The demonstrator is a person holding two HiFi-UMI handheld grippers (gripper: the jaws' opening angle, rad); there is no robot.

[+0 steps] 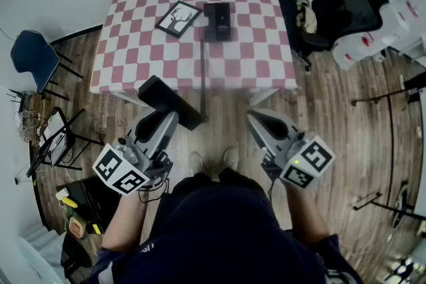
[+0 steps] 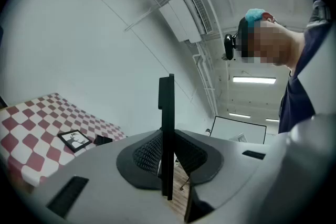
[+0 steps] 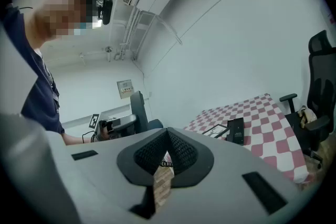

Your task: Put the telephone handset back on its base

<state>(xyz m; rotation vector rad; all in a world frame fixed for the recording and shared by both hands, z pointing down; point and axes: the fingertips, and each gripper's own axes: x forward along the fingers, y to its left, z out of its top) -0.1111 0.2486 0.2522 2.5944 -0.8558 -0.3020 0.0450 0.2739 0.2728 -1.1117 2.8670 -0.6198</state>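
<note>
Two grippers show in the head view, both held out over the wood floor (image 1: 346,123), short of the checkered table (image 1: 146,56). The left gripper (image 1: 163,124) is clamped on the black handset (image 1: 170,102), so the handset is up in the air and well apart from its base (image 1: 218,21). The base sits toward the far side of the table, just beside a picture frame (image 1: 178,17). A cord (image 1: 202,80) runs from the base toward the handset.

The left gripper view adds the grip itself. It shows the handset (image 2: 167,113) edge-on, a thin dark slab pinched between the pads.

The right gripper (image 1: 261,122) looks closed from above, and its own view confirms it: jaws together, nothing held, only floor planks and a bit of coiled cord (image 3: 166,163) visible past them. That view also catches the handset (image 3: 137,105) from the side.
</note>
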